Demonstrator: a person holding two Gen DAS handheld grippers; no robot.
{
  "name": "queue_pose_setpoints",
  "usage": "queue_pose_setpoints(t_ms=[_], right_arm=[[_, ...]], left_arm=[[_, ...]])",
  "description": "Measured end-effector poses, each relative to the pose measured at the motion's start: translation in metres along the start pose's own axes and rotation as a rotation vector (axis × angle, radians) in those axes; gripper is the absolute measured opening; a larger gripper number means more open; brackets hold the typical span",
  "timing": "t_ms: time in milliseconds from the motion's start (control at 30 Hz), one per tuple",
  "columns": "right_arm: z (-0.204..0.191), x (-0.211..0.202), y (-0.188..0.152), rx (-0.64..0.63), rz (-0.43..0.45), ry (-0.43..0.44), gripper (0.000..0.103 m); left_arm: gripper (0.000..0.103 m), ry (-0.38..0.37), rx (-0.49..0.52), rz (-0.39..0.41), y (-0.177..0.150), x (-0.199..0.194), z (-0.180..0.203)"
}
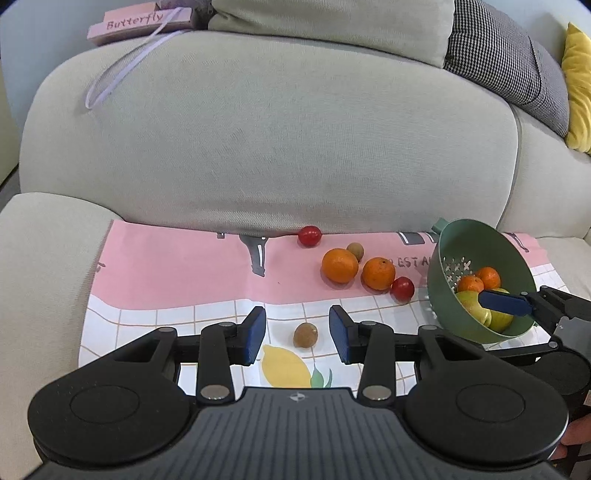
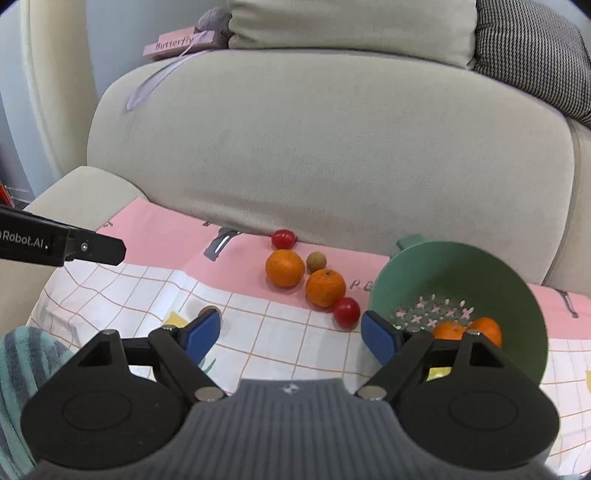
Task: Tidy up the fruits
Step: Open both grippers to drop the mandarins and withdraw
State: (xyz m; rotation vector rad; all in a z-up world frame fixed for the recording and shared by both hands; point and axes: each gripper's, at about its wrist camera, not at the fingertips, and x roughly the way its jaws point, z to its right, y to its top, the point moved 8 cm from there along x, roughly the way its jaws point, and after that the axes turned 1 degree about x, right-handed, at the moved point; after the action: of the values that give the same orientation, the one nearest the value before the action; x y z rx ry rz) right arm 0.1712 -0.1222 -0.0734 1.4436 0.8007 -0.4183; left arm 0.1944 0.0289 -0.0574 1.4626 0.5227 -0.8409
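Observation:
A green colander (image 1: 476, 240) (image 2: 480, 273) lies tilted on the cloth, holding two oranges (image 1: 471, 284) (image 2: 448, 329) and yellow-green apples (image 1: 469, 301). On the cloth lie two oranges (image 1: 340, 265) (image 2: 285, 267), two red fruits (image 1: 309, 235) (image 2: 346, 312) and a brown kiwi (image 1: 355, 251) (image 2: 316, 260). Another kiwi (image 1: 305, 334) lies just ahead, between my open fingers. My left gripper (image 1: 297, 334) is open and empty. My right gripper (image 2: 291, 334) is open and empty beside the colander; it also shows in the left wrist view (image 1: 506, 301), with a finger over the colander.
A pink and white checked cloth (image 1: 177, 266) (image 2: 258, 332) covers the sofa seat. The grey sofa back (image 1: 266, 140) rises right behind the fruit. A pink "Butterfly" box (image 1: 136, 24) sits on top. A checked cushion (image 1: 506, 59) and a yellow cushion (image 1: 578, 85) are at right.

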Motion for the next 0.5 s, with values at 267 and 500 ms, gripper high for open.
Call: queue_pose_setpoints(t_ms=[267,500], right_arm=[[-0.008,0.023,0.002,-0.094,-0.003,-0.010,0.080],[-0.011,0.048,0.006,-0.169,-0.003,-0.029,0.073]], left_arm=[[0.047,-0.030,0.009,-0.043,0.002,0.029,0.004],[0.047,-0.051,0.019,-0.076,0.006,0.057,0.005]])
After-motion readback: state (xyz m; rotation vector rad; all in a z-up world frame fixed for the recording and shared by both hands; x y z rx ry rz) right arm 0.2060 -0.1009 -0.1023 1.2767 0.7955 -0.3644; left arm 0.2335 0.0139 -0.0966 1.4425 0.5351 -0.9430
